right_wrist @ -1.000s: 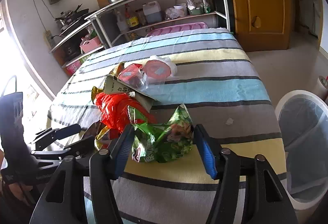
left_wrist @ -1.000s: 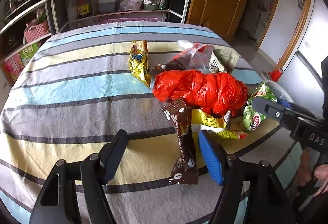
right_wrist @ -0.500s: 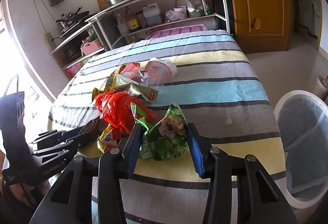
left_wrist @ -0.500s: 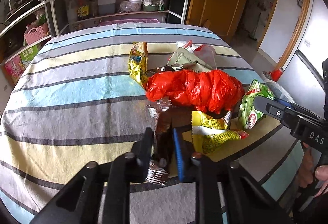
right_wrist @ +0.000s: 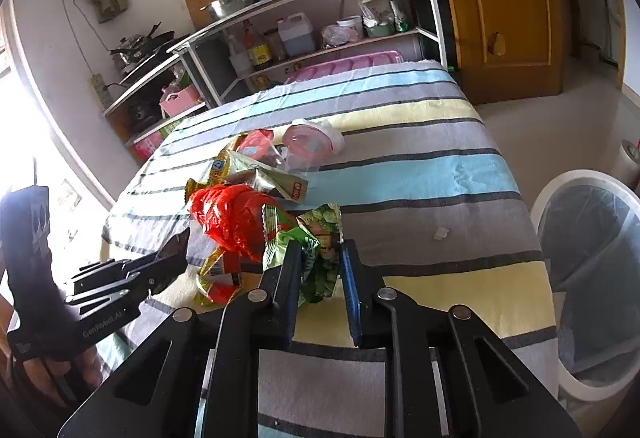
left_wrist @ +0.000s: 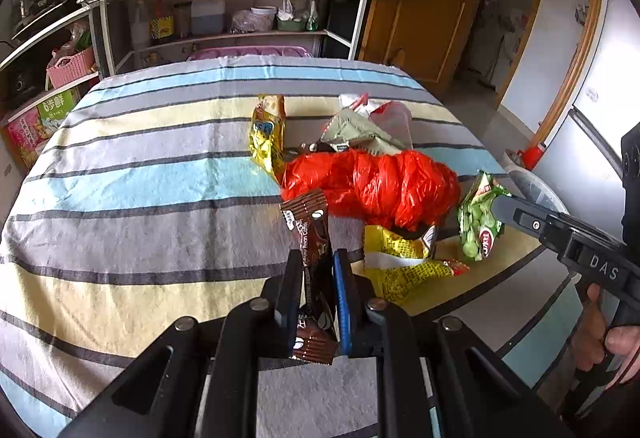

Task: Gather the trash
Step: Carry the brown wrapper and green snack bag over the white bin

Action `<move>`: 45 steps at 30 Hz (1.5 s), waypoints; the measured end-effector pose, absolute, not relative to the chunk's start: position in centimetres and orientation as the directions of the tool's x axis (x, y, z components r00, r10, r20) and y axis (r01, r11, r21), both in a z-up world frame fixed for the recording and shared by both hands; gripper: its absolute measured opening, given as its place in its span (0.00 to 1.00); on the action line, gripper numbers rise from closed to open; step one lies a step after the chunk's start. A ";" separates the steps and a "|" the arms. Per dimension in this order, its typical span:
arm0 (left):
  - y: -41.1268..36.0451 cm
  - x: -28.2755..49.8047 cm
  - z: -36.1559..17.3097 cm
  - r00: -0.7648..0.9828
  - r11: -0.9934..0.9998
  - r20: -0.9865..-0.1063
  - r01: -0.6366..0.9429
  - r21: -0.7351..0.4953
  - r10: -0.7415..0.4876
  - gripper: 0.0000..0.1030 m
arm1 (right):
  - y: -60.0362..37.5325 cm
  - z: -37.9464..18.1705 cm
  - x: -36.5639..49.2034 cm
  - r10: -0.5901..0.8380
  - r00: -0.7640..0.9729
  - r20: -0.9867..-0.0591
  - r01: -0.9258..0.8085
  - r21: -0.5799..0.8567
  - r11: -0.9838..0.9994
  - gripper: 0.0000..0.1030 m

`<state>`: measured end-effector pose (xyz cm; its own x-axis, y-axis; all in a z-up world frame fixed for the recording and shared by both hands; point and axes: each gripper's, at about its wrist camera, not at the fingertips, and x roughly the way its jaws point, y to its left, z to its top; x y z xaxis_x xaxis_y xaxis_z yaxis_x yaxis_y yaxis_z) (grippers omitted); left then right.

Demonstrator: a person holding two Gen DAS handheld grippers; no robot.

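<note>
**Two wrappers pinched at the table's near edge**

Litter heaps mid-cloth on the striped table: red plastic bag, yellow wrappers, gold packet. White bin stands beside the table. Left gripper clamps the brown sachet, long axis running away from the fingers toward the red bag. Right gripper jaws closing, green snack bag crumpled upright between them, pads touching.
</note>
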<state>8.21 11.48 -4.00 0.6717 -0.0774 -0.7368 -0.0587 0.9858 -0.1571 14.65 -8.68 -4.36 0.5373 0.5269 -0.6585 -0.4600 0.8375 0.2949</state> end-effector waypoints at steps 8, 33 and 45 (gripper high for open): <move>11.0 7.8 -2.8 0.694 0.985 -0.715 -0.046 -0.164 -0.087 0.16 | -9.5 -3.8 14.2 0.538 0.558 -0.633 -0.452 0.311 0.836 0.17; 3.6 9.0 2.2 0.752 0.982 -0.632 0.144 -0.120 -0.188 0.16 | -16.2 -0.2 11.7 0.493 0.684 -0.538 -0.375 0.321 0.870 0.16; -3.8 11.1 3.4 0.732 0.950 -0.615 0.295 -0.103 -0.294 0.16 | -23.3 0.9 11.1 0.380 0.764 -0.521 -0.244 0.311 0.918 0.16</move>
<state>11.12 -3.81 3.36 0.7316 -0.2940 -0.6150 0.2951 0.9499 -0.1031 11.06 -23.26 0.87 0.7644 0.3798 -0.5211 -0.2442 0.9184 0.3112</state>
